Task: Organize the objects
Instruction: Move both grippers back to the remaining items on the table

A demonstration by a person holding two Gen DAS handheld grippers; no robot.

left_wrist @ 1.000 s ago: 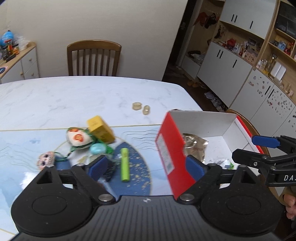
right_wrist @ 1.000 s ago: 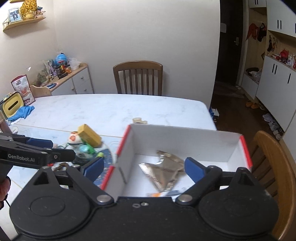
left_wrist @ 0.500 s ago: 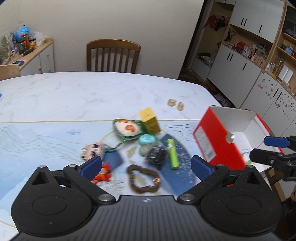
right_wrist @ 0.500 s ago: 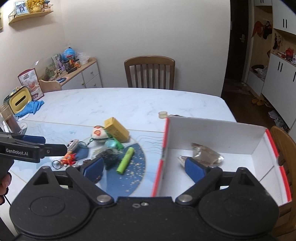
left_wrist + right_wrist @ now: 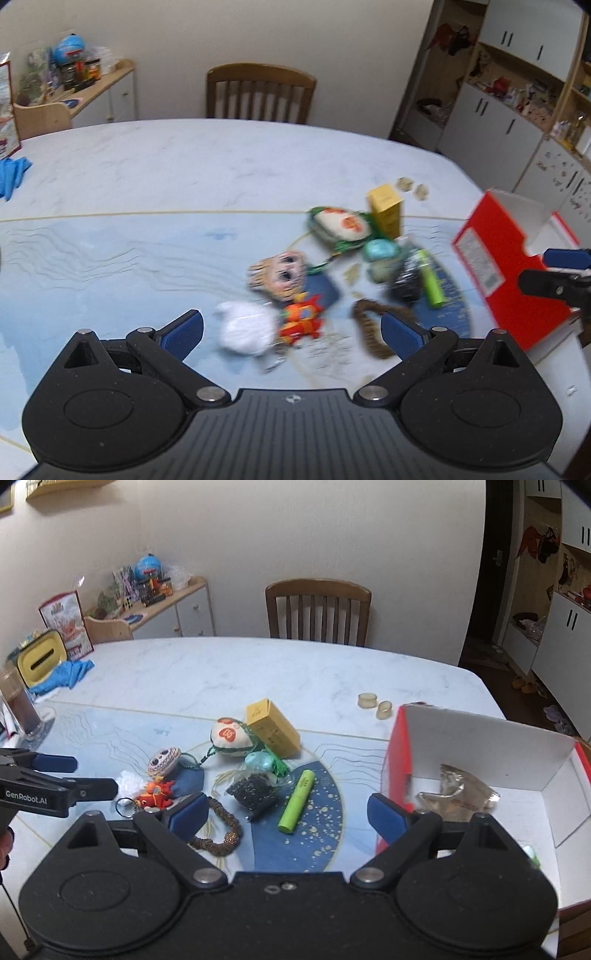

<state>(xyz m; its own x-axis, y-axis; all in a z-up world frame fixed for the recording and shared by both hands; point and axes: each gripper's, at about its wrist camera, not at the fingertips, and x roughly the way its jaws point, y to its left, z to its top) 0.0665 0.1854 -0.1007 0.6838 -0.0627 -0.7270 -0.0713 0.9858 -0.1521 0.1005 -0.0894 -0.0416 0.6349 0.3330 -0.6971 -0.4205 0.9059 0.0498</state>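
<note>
A dining room with a wooden chair at the far side holds a pale marble table, and on it, just ahead of both tools, lies the clutter to be sorted. Nearest ahead of the left gripper are a crumpled white wad and a small red toy, both likely light; the wad is soft and would crush, so a pinch across its middle should do. The brown bead bracelet lies just ahead of the right gripper's left finger: limp and chain-like, best taken across one strand. Further ahead, the green tube looks stiff and smooth and may roll, so grip it across its width. The yellow box beyond is rigid, flat-sided, easy to clamp. The black packet seems a loose, slippery bag, though blur leaves that unsure. The red box, open with a crinkled foil pouch inside, sits to the right of both tools. The left gripper's jaws stand wide with nothing between them; the right gripper's jaws are closing slightly, nothing between them either
</note>
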